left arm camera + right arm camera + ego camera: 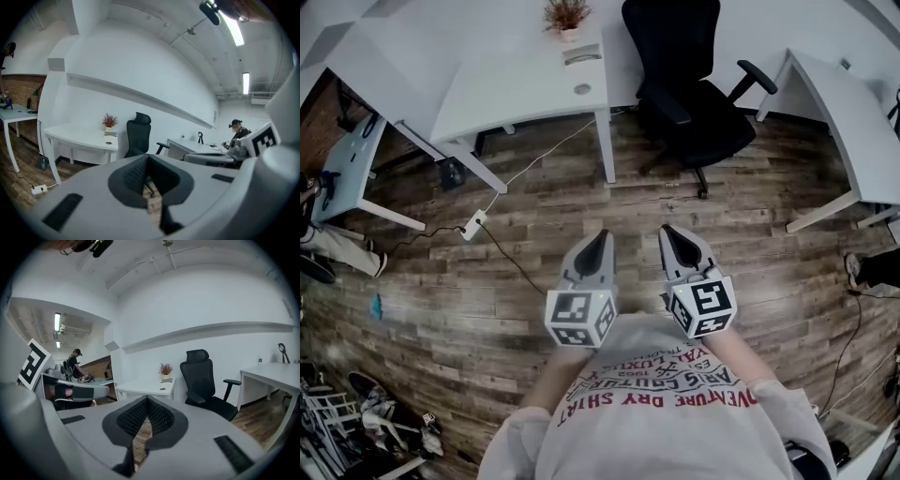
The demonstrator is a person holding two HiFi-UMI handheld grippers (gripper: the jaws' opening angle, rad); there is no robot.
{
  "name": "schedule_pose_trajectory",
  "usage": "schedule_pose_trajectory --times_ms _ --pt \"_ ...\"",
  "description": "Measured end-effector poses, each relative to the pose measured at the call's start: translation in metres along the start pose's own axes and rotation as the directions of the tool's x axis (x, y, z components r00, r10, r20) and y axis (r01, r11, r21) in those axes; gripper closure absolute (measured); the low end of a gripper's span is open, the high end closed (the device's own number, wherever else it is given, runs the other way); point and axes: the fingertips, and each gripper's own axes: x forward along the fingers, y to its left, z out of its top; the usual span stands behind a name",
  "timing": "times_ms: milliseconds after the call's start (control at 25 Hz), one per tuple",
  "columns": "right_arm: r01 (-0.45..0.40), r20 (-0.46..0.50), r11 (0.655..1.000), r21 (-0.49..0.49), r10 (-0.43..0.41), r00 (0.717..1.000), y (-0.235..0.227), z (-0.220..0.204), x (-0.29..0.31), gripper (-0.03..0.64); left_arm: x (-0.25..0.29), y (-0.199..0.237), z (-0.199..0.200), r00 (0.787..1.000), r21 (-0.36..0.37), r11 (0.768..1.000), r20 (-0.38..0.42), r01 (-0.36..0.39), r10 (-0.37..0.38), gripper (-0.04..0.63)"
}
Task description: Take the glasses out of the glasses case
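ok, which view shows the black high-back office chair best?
Right gripper view: the black high-back office chair appears large and upright, with headrest, backrest, armrests and seat visible. Head view sees the chair from steeply above, foreshortened. Left gripper view shows only its headrest, backrest and one armrest.

A wood-plank floor (544, 216) lies below both claws. Ahead of the left claw (602, 236) stands a white desk (525, 89) with a potted plant (566, 14). Ahead of the right claw (667, 231) is a black office chair (689, 84), and to that claw's right a second white desk (848, 122). Above are a white wall (140, 70) and a strip light (233, 28).
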Motion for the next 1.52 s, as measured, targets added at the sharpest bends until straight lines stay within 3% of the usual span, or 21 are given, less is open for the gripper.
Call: schedule_pose_trajectory --times_ms 320,560,880,1280,1520 --pt "0.013 -0.049 1.000 0.026 -0.012 0.999 -0.010 -0.010 0.019 0.604 0.017 0.010 -0.006 0.999 -0.012 1.000 -0.042 0.006 -0.007 0.594" --pt "0.037 -0.087 0.997 0.064 -0.031 0.996 -0.021 -0.008 0.059 0.604 0.053 0.047 0.002 0.998 -0.043 0.999 -0.070 0.003 -0.006 0.594" --pt "0.069 -0.144 0.995 0.076 -0.057 0.988 -0.038 0.006 0.135 0.604 0.121 0.083 0.016 0.985 -0.063 0.993 -0.132 0.103 -0.110 0.594" --pt "0.126 -0.097 0.990 0.062 -0.120 0.988 -0.028 0.054 0.266 0.604 0.191 0.199 0.084 0.985 -0.015 0.989 -0.090 0.147 -0.147 0.594" --pt "0.137 -0.082 0.988 0.068 -0.132 0.988 -0.021 0.069 0.327 0.604 0.219 0.250 0.101 0.983 -0.013 0.987 -0.080 0.162 -0.163 0.594"
